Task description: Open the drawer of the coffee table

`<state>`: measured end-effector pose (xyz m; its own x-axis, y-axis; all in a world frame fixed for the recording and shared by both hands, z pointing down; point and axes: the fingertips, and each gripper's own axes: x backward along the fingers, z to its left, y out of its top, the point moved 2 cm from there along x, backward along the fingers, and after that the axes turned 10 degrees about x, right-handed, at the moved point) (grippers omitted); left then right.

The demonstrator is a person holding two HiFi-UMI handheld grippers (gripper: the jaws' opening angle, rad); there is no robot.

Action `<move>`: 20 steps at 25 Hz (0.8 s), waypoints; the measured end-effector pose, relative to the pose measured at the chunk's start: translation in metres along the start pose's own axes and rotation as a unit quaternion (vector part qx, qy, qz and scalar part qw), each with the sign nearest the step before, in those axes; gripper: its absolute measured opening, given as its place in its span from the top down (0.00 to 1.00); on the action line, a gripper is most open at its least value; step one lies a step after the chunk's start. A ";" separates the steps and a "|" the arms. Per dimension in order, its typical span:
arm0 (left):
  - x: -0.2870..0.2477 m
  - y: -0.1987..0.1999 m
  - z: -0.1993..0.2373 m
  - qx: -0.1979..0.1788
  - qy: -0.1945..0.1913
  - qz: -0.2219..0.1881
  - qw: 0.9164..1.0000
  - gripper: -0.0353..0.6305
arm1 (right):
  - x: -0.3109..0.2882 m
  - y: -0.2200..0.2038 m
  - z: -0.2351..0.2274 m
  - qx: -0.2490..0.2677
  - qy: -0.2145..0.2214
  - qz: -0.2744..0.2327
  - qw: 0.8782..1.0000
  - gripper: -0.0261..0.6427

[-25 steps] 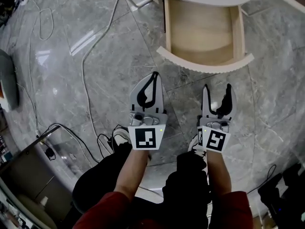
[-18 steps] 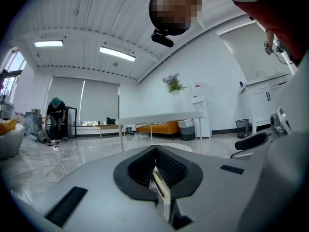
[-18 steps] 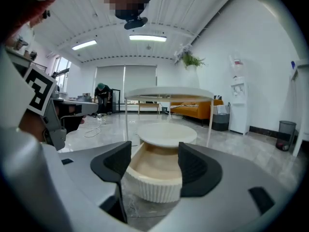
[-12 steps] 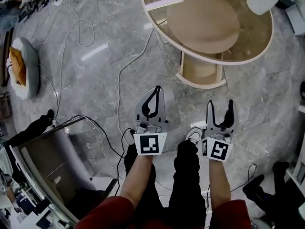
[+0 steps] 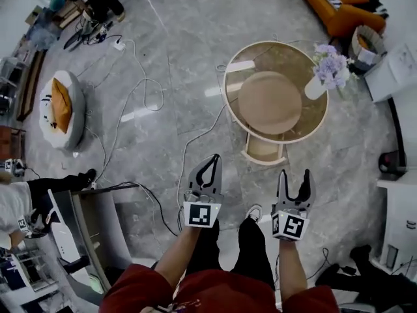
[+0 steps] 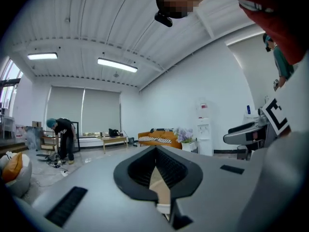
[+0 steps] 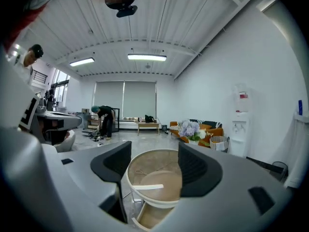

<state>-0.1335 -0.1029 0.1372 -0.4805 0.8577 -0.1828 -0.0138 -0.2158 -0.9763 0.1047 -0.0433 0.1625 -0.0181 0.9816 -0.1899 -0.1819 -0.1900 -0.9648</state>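
- While both tools hang in the air in the lower middle of the head view, neither one has hold of anything.
- On the left gripper (image 5: 212, 159) the jaws are closed, tip against tip. Only a leaf-shaped gap stays between the black pads, and nothing is inside it.
- On the right gripper (image 5: 294, 175) the jaws stand wide apart. Its own view shows only far things between them, the round table top and the drawer under it.
- Both grippers point toward the coffee table (image 5: 247, 60), which is well apart from them, in the upper right part of the head view.
- From the lower edge of this table the drawer (image 5: 264, 150) sticks out toward the person. It is pulled out and its pale wood inside seems to be empty.
- At the right rim of the table top stands a vase of flowers (image 5: 329, 70).
- A white cable (image 5: 195, 139) runs over the grey stone floor (image 5: 169, 38), from the table side down to the person's feet.
- My judgement is that the opening step is already finished, because the drawer is out and the person stands away from it.
- If the drawer must come out more, the next move calls for going near again, bringing the open right gripper low to the curved drawer front, and pulling straight toward the body, so that the vase does not shake.
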 end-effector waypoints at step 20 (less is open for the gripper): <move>0.039 0.212 -0.041 -0.032 -0.060 -0.096 0.993 0.93 | 0.053 0.228 -0.045 0.018 -0.046 -0.127 0.991 0.53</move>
<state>-0.1189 -0.0959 -0.0816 -0.5749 0.8180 0.0181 -0.0606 -0.0205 -0.9980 0.1065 -0.0357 -0.0754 -0.0556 0.9955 0.0772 -0.2270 0.0627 -0.9719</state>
